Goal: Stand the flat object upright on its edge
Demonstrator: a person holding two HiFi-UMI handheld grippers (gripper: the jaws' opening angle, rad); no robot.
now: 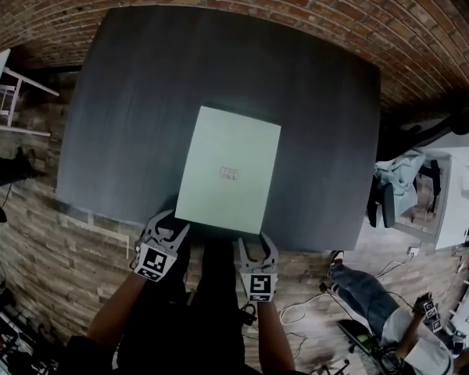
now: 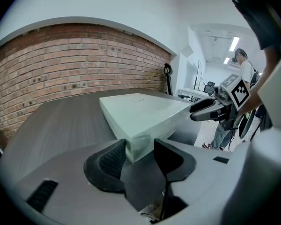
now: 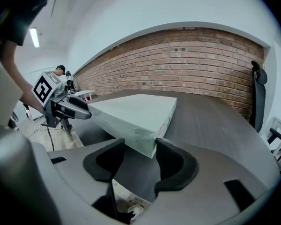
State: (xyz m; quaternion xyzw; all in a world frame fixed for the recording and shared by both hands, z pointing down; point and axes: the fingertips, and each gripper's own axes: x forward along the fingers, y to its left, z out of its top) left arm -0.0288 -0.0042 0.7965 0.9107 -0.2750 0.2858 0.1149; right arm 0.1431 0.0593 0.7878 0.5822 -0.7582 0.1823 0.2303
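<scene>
A flat pale green box [image 1: 228, 170] lies face up on the dark grey table [image 1: 141, 92], its near side at the table's front edge. My left gripper [image 1: 172, 229] has the near left corner of the box [image 2: 140, 111] wedged between its jaws, and both pads touch it. My right gripper [image 1: 255, 244] straddles the near right corner of the box [image 3: 136, 111], its jaws a little wider and loose around that corner. Each gripper shows in the other's view: the right gripper [image 2: 215, 109] and the left gripper [image 3: 61, 104].
A brick wall [image 3: 187, 64] runs behind the table's far side. A black chair [image 3: 257, 93] stands by the wall on the right. A person [image 1: 391, 311] sits on the floor at the lower right, near a white desk [image 1: 453, 194] draped with cloth.
</scene>
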